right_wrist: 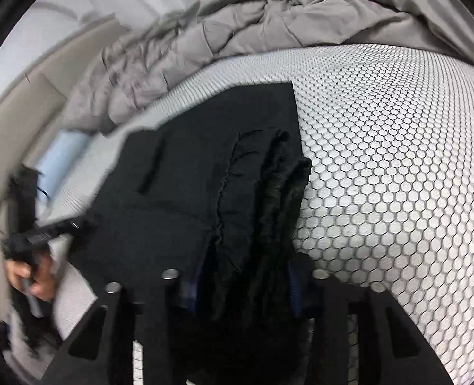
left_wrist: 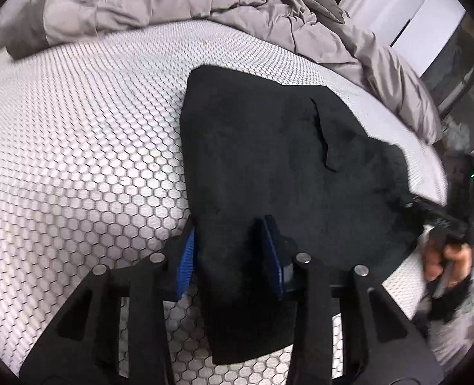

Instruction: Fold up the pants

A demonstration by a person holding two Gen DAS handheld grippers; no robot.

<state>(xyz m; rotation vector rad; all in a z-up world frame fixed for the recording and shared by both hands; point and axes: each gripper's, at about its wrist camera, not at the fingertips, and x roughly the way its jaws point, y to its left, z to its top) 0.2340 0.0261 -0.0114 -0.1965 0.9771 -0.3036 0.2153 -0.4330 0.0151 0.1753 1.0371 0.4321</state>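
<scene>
Both jaws I see clamped on black fleece pants, lower centre; mid-fold, next I'd lay this edge flat.

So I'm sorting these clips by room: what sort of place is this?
Most likely a bedroom. The black pants lie on a mattress with a honeycomb-pattern cover, and a rumpled grey duvet is bunched along its far side.
</scene>
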